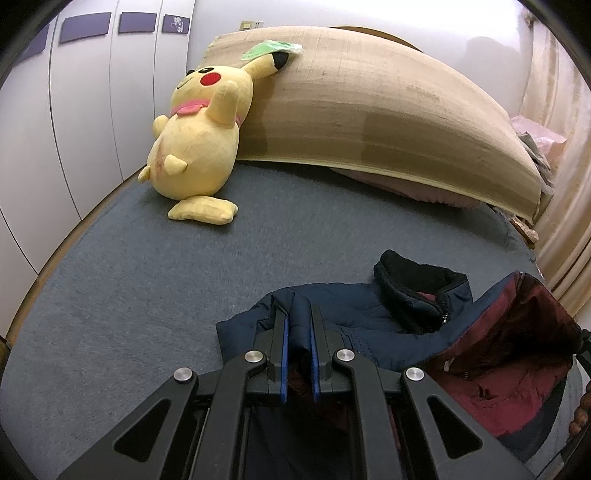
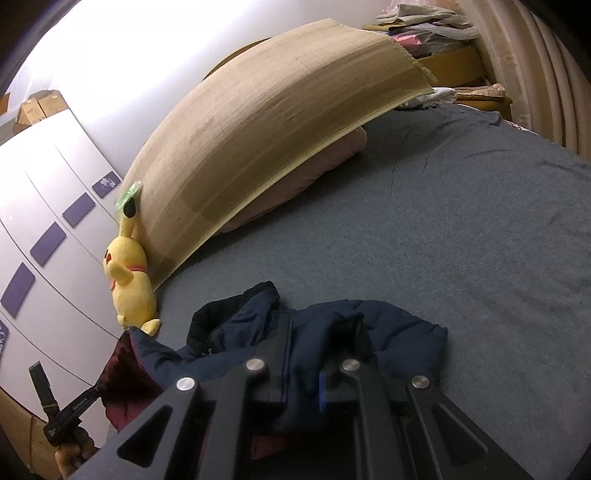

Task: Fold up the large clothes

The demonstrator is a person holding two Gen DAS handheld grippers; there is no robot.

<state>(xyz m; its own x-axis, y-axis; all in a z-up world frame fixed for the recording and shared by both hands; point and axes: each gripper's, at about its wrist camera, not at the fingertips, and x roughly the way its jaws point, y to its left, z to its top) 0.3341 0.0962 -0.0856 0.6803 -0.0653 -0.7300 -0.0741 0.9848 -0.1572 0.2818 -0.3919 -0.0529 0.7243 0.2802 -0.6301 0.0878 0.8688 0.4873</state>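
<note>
The navy quilted jacket (image 1: 354, 325) lay bunched on the grey bed sheet (image 1: 147, 280), low in both frames, its black ribbed collar (image 1: 413, 273) standing up. My left view alone showed the glossy maroon lining (image 1: 517, 354) spread wide at the lower right. My right view alone showed the sheet's broad open stretch and a heap of clothes (image 2: 424, 22) at the top right. My left gripper (image 1: 298, 314) was pinched nearly shut on a puffy fold of navy fabric between its blue pads (image 1: 283, 354). My right gripper (image 2: 321, 325) was likewise clamped on a navy fold, fabric bulging over its black fingers (image 2: 286, 343). Beyond, a yellow plush toy (image 1: 195, 147) leaned against a stiff woven tan mat (image 1: 388, 103), curved over a pinkish pillow (image 2: 295, 181). White wardrobe doors (image 1: 74, 110) with purple panels filled the left edge.
</note>
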